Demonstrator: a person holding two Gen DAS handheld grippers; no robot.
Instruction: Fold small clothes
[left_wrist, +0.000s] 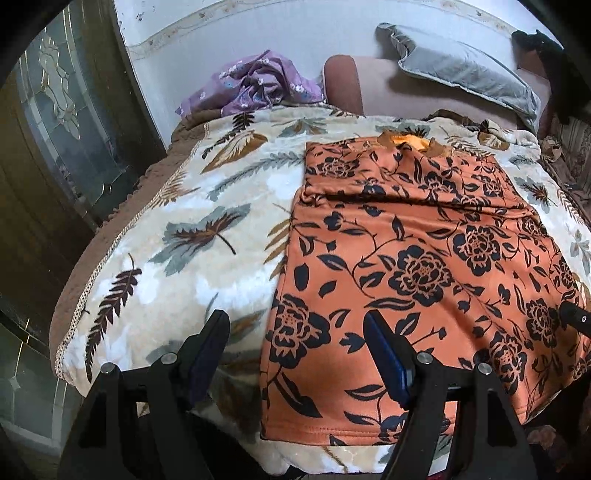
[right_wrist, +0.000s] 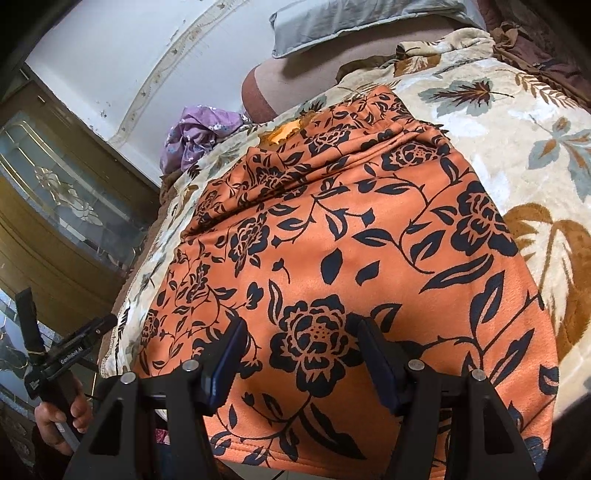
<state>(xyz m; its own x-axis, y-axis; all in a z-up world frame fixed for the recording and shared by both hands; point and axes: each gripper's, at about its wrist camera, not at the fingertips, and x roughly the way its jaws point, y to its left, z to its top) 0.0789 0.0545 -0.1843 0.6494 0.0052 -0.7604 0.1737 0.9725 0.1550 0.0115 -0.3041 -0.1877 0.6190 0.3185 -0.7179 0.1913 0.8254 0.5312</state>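
left claw open, empty, over near edge of blanket. right claw open above orange top. sides tucked in, cross fold left.

Bare blanket left of the orange garment lies open; a pillow blocks beyond.

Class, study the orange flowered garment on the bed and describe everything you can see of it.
The orange garment carries black roses, leaves and vines on soft, faintly fuzzy fabric. It lies spread fairly flat on the leaf-patterned blanket, with a stitched hem at the near edge, a crosswise fold ridge towards the far end and a plain lighter patch showing there. Both open grippers, left gripper and right gripper, hover over its near end, neither clearly gripping it.
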